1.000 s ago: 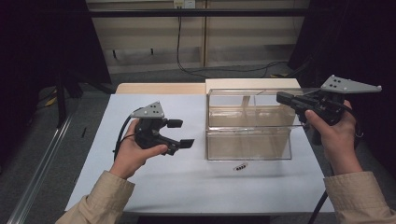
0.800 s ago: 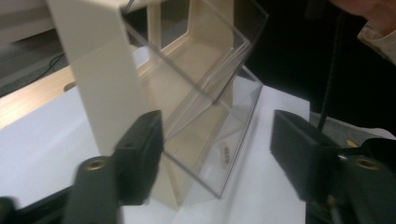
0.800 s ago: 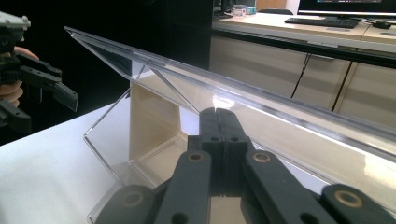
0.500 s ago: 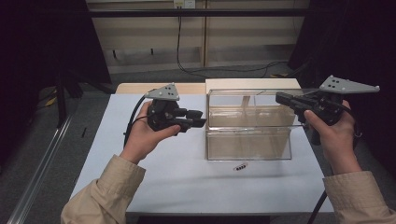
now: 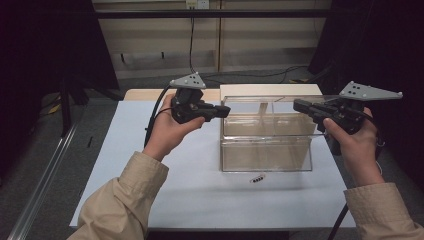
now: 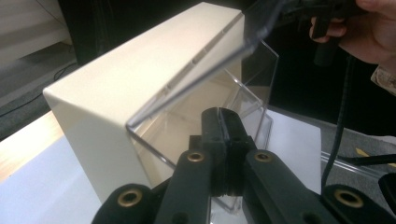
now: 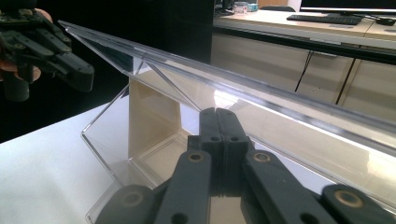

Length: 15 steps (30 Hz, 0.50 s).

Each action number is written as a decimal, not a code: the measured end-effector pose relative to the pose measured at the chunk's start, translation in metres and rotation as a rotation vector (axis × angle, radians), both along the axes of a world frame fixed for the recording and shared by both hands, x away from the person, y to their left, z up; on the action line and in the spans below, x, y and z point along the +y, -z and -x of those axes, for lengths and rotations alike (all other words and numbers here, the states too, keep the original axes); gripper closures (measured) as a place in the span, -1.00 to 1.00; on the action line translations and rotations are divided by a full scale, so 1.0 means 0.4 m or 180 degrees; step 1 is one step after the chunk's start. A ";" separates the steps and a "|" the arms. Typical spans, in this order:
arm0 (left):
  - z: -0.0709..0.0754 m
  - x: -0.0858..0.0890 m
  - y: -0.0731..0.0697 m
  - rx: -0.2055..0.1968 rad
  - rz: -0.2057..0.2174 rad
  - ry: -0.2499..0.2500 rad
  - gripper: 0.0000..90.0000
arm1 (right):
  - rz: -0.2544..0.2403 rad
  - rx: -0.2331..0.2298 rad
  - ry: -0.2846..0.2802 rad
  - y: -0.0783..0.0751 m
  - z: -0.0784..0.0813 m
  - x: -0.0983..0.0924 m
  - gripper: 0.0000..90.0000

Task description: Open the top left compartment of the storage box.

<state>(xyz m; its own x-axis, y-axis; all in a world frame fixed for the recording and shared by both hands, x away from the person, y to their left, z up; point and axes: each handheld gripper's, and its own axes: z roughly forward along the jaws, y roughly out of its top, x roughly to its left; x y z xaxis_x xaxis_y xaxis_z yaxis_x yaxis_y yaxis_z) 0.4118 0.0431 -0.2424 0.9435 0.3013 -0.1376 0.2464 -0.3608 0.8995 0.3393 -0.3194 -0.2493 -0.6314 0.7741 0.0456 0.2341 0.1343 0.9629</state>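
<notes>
Your right tongs (image 5: 300, 106) sit together at the clear acrylic hinged box's (image 5: 266, 145) raised lid (image 7: 261, 100); your left tongs (image 5: 223, 111), just closed on nothing, near its left edge: steady the lid next

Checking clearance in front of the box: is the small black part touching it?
Apart. The high view shows a thin strip of bare table between the black part and the front wall of the box.

Dim room; light falls from above onto the white table (image 5: 150, 165), dark surrounds. Soft shadows beneath the clear box (image 5: 267, 145). Glare streaks its raised lid (image 7: 261, 88). Gripper views: near jaws soft-focused.
</notes>
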 end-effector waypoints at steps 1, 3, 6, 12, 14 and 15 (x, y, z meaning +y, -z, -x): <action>-0.002 -0.003 -0.002 0.0003 0.0013 0.0006 1.00 | 0.0000 0.0000 0.0000 0.000 0.000 0.000 1.00; -0.004 -0.010 -0.009 0.0001 0.0015 -0.0003 1.00 | 0.0003 0.0007 0.0002 0.002 0.000 0.000 1.00; -0.007 -0.017 -0.023 -0.0020 0.0016 -0.0019 1.00 | 0.0010 0.0009 0.0000 0.005 -0.001 -0.001 1.00; -0.008 -0.029 -0.028 -0.0032 -0.0026 -0.0031 1.00 | -0.0018 0.0023 -0.0026 0.014 0.008 -0.004 1.00; -0.009 -0.032 -0.027 -0.0026 -0.0031 -0.0032 1.00 | -0.0038 0.0005 -0.0067 0.018 0.018 -0.002 0.95; -0.009 -0.033 -0.027 -0.0021 -0.0032 -0.0037 1.00 | -0.0026 0.0012 -0.0147 0.025 0.034 0.004 0.86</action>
